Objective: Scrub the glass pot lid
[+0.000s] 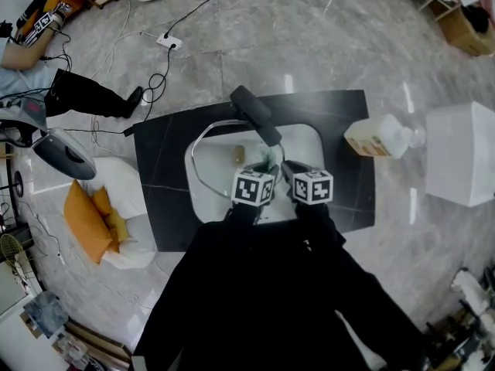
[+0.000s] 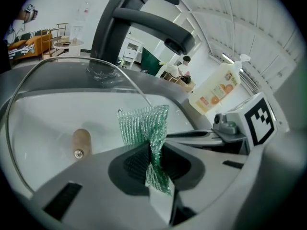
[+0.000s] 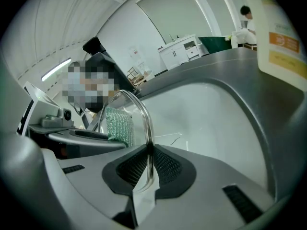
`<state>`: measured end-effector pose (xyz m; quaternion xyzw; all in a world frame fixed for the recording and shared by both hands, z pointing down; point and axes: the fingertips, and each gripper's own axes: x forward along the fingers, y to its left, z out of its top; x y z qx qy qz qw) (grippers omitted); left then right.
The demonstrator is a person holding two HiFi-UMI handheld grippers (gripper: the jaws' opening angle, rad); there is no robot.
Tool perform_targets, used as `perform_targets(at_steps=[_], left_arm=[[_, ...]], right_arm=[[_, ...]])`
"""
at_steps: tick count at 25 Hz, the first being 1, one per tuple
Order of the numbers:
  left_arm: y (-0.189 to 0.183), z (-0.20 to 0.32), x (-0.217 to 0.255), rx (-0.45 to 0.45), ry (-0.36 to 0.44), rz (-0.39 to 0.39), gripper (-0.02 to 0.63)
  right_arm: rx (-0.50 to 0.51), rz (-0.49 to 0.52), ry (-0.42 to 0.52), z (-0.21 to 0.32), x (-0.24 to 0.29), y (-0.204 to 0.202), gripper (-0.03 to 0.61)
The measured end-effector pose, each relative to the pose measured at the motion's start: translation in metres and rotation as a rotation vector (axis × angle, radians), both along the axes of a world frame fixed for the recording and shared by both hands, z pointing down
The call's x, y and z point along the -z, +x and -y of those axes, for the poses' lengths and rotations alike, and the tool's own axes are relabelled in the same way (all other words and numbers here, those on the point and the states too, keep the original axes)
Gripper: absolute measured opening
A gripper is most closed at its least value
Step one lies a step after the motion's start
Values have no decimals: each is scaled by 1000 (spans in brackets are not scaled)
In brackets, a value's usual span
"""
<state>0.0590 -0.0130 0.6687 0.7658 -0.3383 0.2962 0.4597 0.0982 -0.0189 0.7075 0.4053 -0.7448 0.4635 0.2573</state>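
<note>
Left gripper view, nearest: the left gripper [image 2: 154, 163] has its jaws closed on a green mesh scouring pad [image 2: 144, 126]. The pad's free upper part stands above the jaws, close to the glass pot lid [image 2: 57, 104]; contact cannot be confirmed. In the right gripper view, the right gripper [image 3: 147, 166] has its jaws clamped on the metal rim [image 3: 146, 123] of the lid. This holds the lid on edge, tilted, over the white sink basin [image 3: 206, 114].

Procedure, as judged:
- Hold the rim clamp firm so that the lid cannot swing.
- Lay the pad's free flap flat on the glass.
- Work in short overlapping strokes from the rim towards the wooden knob [image 2: 80, 143].
- Limit pressure, so that the rim does not slip from the jaws and the lid does not strike the black faucet [image 2: 144, 18] above.

View differences:
- The left gripper view shows the grip on the pad and the knob, neither of which appears in the right gripper view.
- Only the right gripper view shows the rim clamp.
- Only the head view gives the layout. The basin sits in a dark countertop [image 1: 155, 176], with a detergent bottle [image 1: 377, 137] at the right and a white box [image 1: 464, 161] beyond.
</note>
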Motion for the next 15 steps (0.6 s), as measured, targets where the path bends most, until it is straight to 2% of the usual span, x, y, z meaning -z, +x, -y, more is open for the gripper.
perform_targets(at_steps=[7, 15], left_arm=[[-25, -6, 13, 44, 22, 6, 61], [-83, -13, 18, 163, 46, 46, 61]], right_arm=[[-1, -11, -1, 1, -2, 2, 43], [-2, -34, 7, 1, -2, 1, 43]])
